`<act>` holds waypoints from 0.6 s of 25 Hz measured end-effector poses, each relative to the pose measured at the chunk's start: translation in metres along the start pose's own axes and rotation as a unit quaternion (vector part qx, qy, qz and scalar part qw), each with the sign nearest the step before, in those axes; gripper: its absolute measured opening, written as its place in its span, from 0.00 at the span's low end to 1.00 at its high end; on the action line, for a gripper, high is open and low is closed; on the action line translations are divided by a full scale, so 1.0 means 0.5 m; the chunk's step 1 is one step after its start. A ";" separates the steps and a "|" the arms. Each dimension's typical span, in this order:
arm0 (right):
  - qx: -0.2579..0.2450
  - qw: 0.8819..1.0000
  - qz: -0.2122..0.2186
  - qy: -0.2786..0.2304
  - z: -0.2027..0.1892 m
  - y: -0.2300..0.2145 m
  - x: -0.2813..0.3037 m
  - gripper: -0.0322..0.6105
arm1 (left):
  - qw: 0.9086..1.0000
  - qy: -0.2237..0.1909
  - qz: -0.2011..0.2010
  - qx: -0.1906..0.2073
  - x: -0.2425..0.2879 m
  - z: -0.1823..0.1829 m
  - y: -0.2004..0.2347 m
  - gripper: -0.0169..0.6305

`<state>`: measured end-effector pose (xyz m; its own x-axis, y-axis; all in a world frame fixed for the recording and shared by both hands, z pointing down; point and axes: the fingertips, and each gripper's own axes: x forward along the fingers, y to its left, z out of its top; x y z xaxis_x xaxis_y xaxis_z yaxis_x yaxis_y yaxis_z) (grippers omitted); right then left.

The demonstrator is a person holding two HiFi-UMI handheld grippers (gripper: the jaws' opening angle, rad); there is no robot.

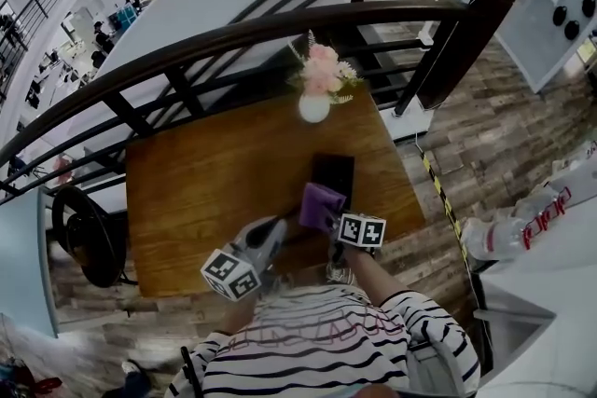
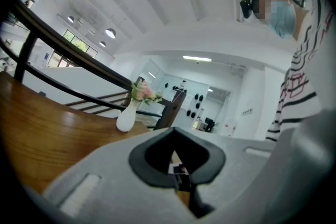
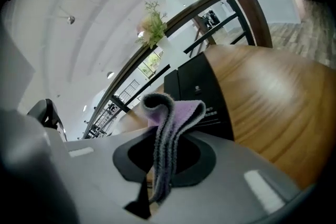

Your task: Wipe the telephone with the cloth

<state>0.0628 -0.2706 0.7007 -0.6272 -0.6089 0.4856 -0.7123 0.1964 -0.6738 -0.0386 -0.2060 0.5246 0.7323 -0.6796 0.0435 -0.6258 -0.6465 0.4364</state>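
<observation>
The black telephone [image 1: 334, 169] lies on the wooden table [image 1: 215, 182], right of centre, just in front of the vase. My right gripper [image 1: 328, 217] is shut on a folded purple cloth [image 1: 321, 204], which hangs over the telephone's near end. In the right gripper view the cloth [image 3: 167, 128] stands up from between the jaws of the right gripper [image 3: 157, 186], with the telephone [image 3: 202, 86] just beyond it. My left gripper [image 1: 272, 232] hovers at the table's near edge, left of the telephone. In its own view the left gripper [image 2: 181, 181] is shut on nothing.
A white vase of pink flowers [image 1: 315, 96] stands at the table's far edge, against a dark curved railing [image 1: 233, 37]. A black chair [image 1: 89, 233] sits left of the table. At the right stands a white counter with a plastic bottle [image 1: 494, 238].
</observation>
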 end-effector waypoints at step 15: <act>0.064 0.988 -0.113 -0.081 0.022 -0.196 -0.185 0.11 | 0.995 0.036 -0.096 -0.001 0.113 -0.035 -0.074 0.03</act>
<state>0.1940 -0.2420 0.7158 -0.3911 -0.7429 0.5432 -0.7757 -0.0515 -0.6290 0.0304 -0.2143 0.5264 0.8553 -0.5175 0.0242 -0.4729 -0.7608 0.4445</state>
